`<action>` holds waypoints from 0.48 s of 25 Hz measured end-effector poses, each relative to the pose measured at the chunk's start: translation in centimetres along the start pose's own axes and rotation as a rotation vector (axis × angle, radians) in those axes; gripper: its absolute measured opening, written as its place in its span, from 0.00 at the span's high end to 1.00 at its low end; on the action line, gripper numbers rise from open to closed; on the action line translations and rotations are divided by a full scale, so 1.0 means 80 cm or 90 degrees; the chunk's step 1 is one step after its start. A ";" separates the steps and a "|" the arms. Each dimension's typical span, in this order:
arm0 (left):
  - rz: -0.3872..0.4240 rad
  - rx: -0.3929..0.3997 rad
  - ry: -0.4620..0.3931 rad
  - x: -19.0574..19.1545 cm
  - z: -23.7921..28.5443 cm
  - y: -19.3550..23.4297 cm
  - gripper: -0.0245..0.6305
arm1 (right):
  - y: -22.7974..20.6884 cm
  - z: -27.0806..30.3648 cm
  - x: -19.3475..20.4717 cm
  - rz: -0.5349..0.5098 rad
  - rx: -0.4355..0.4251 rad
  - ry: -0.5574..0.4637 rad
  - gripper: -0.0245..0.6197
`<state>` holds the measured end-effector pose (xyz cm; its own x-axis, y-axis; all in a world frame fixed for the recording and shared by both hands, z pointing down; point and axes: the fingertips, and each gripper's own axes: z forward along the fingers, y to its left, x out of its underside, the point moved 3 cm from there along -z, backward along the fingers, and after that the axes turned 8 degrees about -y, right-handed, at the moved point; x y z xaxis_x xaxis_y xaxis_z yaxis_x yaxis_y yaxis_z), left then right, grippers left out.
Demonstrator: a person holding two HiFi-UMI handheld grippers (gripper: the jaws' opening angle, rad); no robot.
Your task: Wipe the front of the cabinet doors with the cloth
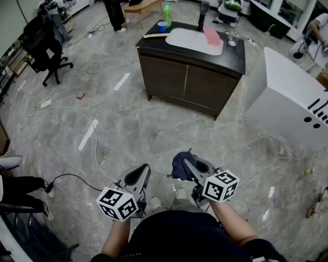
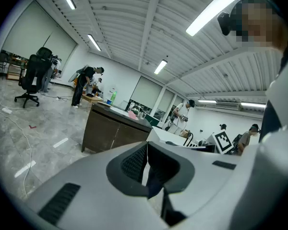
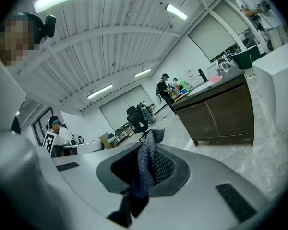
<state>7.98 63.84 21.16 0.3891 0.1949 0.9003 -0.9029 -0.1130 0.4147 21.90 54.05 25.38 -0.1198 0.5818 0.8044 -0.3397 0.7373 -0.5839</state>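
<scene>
A dark brown cabinet [image 1: 186,83] with two front doors and a black top stands ahead across the floor; it also shows in the left gripper view [image 2: 113,134] and the right gripper view [image 3: 221,116]. My right gripper [image 1: 185,165] is shut on a dark blue-grey cloth [image 3: 145,169], which bunches beside its tip as a dark wad [image 1: 180,165]. My left gripper [image 1: 138,176] is shut with nothing in it. Both are held low near the person's body, well short of the cabinet.
A white sink basin [image 1: 194,40], a pink cloth [image 1: 212,36], a green bottle [image 1: 167,12] and a blue cup [image 1: 162,26] sit on the cabinet top. A white unit [image 1: 295,100] stands right. Cables [image 1: 71,124] run over the floor; an office chair [image 1: 44,42] stands left. People stand around.
</scene>
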 end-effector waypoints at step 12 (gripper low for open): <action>0.000 -0.012 -0.009 -0.001 0.031 0.001 0.95 | -0.026 0.013 -0.015 -0.017 -0.004 0.022 0.88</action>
<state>8.32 61.37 21.46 0.3921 0.1810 0.9019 -0.9060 -0.0939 0.4127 21.77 51.44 25.77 -0.0786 0.5733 0.8156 -0.3363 0.7549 -0.5630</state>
